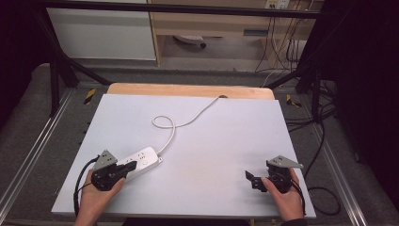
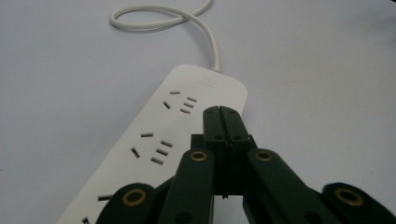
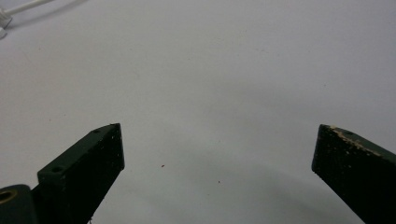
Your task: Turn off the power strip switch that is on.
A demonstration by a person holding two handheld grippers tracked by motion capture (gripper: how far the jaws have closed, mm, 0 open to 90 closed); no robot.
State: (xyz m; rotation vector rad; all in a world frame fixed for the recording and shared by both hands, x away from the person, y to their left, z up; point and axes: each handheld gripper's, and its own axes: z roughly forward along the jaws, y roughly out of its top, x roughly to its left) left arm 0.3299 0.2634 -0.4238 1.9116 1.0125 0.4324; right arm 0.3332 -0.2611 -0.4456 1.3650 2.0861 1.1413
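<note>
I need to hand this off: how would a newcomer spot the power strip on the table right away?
Start at the big white tabletop and look to its near left corner, where the left gripper hovers with fingers shut. Under those fingers lies the power strip, a long white bar with rows of socket slots. Its white cord loops once and runs off the far edge, and nothing else lying there has one.

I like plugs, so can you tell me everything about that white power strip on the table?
The power strip is a long, white, plastic-looking bar with rounded ends and rows of socket slots on top. It lies flat on the table's near left part. Its white cord curls into a loop, then runs to the far edge. The left claw, shut, sits over it.
</note>
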